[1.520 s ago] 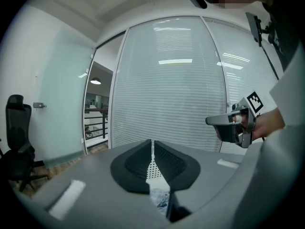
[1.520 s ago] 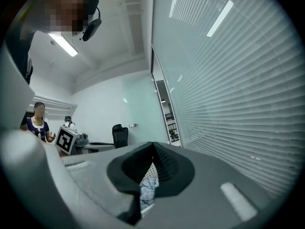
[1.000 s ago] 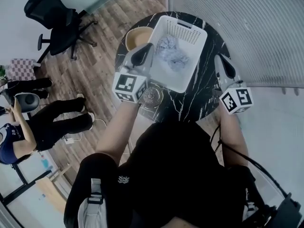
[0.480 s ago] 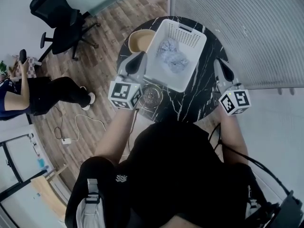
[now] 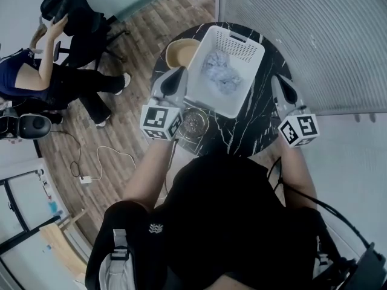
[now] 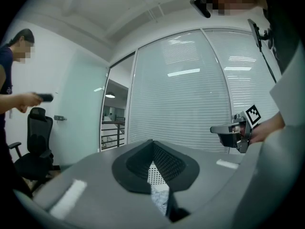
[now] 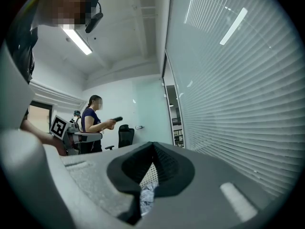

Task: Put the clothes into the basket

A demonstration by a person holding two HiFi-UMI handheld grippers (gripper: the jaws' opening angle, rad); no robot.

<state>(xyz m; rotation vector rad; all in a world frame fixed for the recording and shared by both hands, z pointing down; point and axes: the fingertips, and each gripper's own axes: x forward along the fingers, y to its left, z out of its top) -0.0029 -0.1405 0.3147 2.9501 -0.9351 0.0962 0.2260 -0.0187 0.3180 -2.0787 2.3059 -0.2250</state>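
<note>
pulling left tool (image 5: 176, 79) back from over the white basket (image 5: 234, 37) to just beside its left wall, pressed together, empty. holding right tool (image 5: 282, 84) pressed together too, pinching nothing. seeing crumpled clothes (image 5: 219, 71) lying in the basket on the counter (image 5: 266, 121); reading task as done.

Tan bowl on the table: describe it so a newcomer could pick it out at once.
Find the round black marble table. A white basket holding clothes stands on it, and the tan bowl sits beside the basket's left side at the table's far-left edge. It is the only tan dish; the other round thing, a metal mesh piece, is smaller and nearer the person.
</note>
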